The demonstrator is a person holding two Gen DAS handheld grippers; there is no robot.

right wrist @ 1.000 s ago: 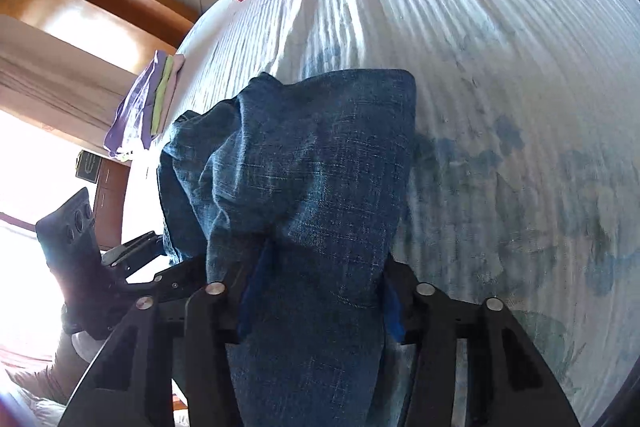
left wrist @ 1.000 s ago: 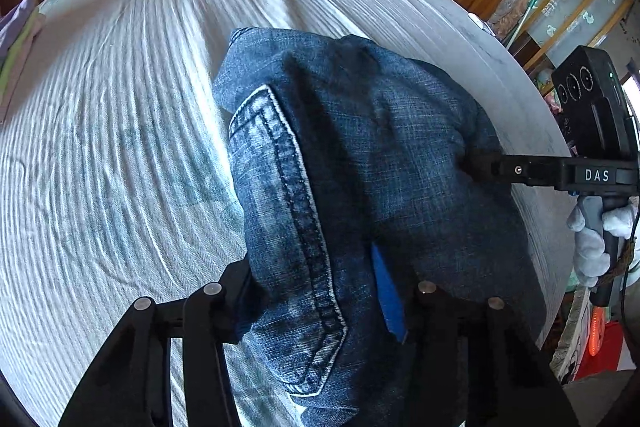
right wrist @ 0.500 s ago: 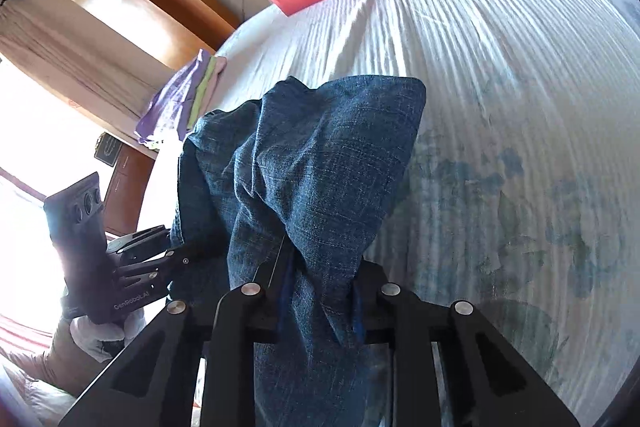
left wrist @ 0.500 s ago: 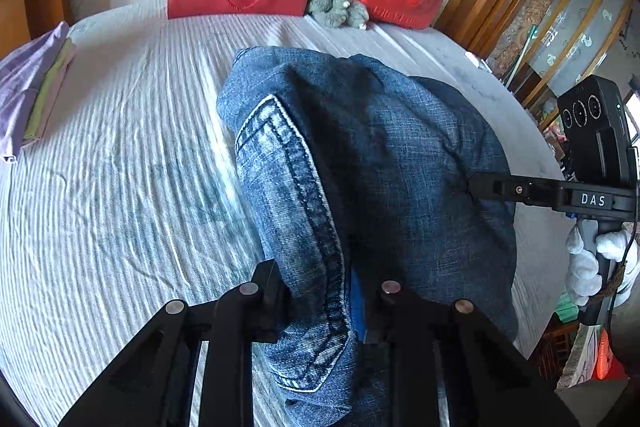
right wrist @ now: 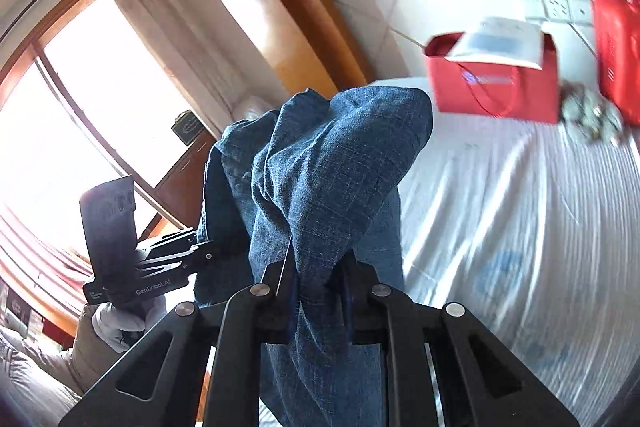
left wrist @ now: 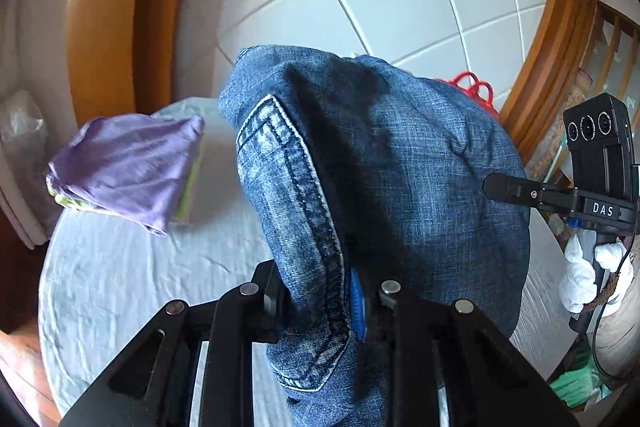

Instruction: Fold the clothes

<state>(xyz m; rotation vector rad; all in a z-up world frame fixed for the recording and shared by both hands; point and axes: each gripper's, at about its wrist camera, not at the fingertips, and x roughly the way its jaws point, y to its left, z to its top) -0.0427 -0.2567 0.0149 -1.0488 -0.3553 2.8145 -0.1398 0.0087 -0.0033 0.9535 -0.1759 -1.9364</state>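
Blue jeans (left wrist: 384, 187) hang in the air between my two grippers, above the white bed (left wrist: 132, 275).

My left fingers (left wrist: 272, 291) pinch a stitched seam edge of the denim; my right gripper (right wrist: 316, 283) has its fingers closing tight on a bunched fold. Folded purple clothes (left wrist: 128, 163) lie on the bed's far corner, a red bag (right wrist: 496, 83) stands at the wall.

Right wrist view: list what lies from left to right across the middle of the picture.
Bright window → left gripper in a white-gloved hand → blue jeans hanging from the jaws → white bed sheet → red paper bag → grey plush toy → red case.
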